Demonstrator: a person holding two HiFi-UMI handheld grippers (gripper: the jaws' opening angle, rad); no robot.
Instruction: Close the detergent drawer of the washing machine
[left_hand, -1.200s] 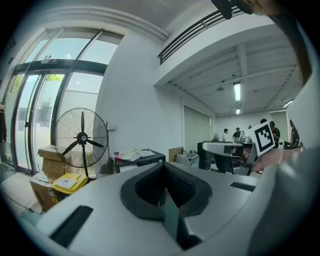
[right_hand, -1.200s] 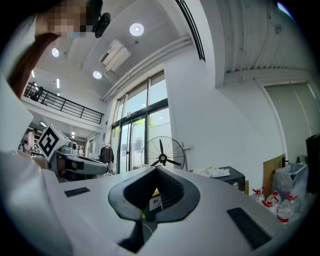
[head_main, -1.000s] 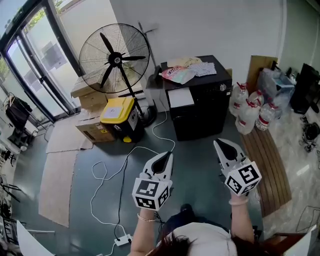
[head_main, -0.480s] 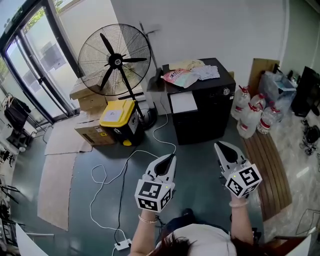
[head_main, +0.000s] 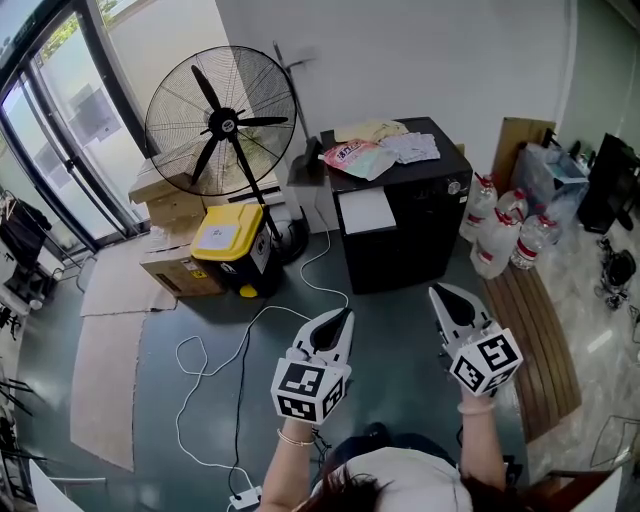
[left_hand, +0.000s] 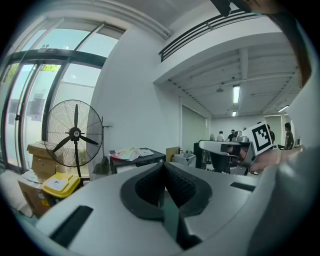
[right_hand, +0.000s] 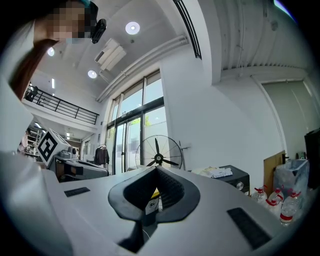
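standing well back from the black box-shaped washing machine set against the white wall, with bare grey-green floor in between. reads as an approach stage, with nothing touched yet.

on the machine's upper front left, showing what is judged to be the white rectangular detergent drawer, jutting forward of the black face and waiting for a push; hard to be sure from this far off. just right of it, a small round silver dial. on the lid, heaped with pink and yellow printed packets and a white folded cloth, all above the drawer and out of its path.

holding the left claw clenched on nothing, with jaws pressed tip to tip in the left gripper view. same for the right claw: clamped together and empty. probably kept closed to give a blunt tip for shoving the drawer front instead of grasping it.

carrying both forearms stretched forward side by side, marker cubes nearest the body, tips aimed roughly level toward the machine. left one lined up more with the drawer side, right one with the machine's right half.

well off to the left: a black pedestal fan and a yellow-lidded black box. right of the machine: clear water bottles with red caps.
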